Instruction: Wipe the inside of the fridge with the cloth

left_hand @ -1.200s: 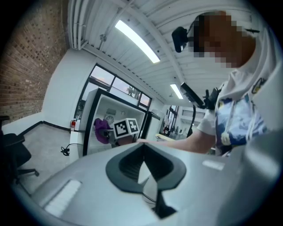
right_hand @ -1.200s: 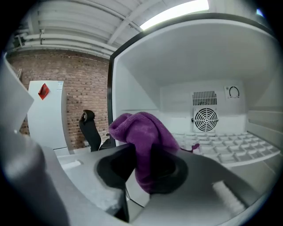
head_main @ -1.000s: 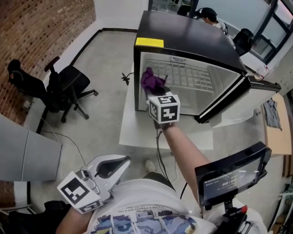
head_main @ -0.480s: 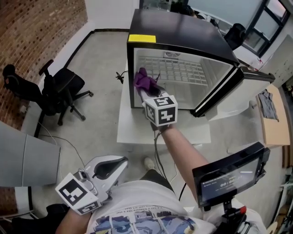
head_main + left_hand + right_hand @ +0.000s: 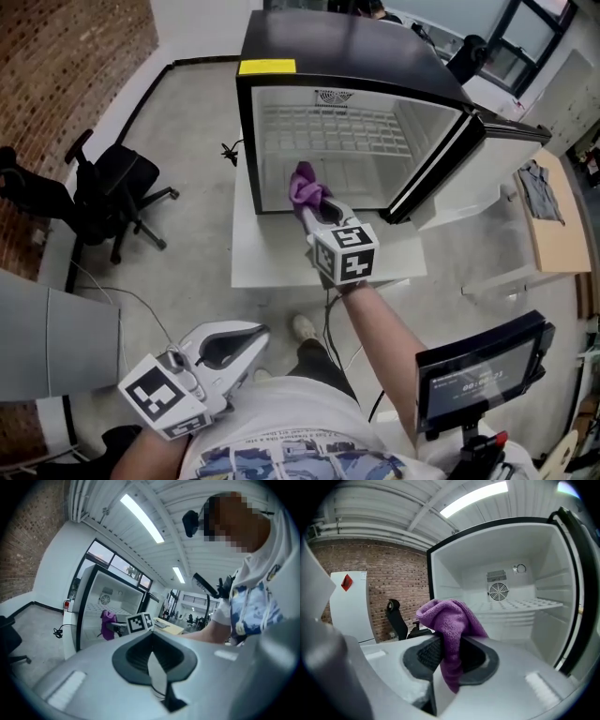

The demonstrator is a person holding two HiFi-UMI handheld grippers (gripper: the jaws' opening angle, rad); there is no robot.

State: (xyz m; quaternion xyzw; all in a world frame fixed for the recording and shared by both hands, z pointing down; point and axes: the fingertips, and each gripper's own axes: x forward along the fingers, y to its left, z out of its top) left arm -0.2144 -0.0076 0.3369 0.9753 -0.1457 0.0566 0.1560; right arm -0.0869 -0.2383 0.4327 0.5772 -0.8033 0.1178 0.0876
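Note:
A black fridge (image 5: 356, 52) stands open, its white inside (image 5: 328, 141) bare, with a fan grille on the back wall (image 5: 498, 590). My right gripper (image 5: 311, 202) is shut on a purple cloth (image 5: 304, 185) at the lower front edge of the opening, left of centre. In the right gripper view the cloth (image 5: 450, 620) bunches up between the jaws and hangs down. My left gripper (image 5: 255, 330) is held low by the person's body, far from the fridge, its jaws together with nothing in them. The left gripper view shows the cloth (image 5: 108, 623) and the fridge (image 5: 89, 602) far off.
The fridge door (image 5: 441, 155) swings out to the right. The fridge stands on a white platform (image 5: 272, 258). A black office chair (image 5: 117, 187) is at the left by a brick wall. A screen on a stand (image 5: 478, 370) is at the lower right, a wooden table (image 5: 553, 230) beyond it.
The right gripper with the cloth has shifted from the fridge's left wall toward the bottom front edge of the opening. The head camera moved too. The left gripper stayed put.

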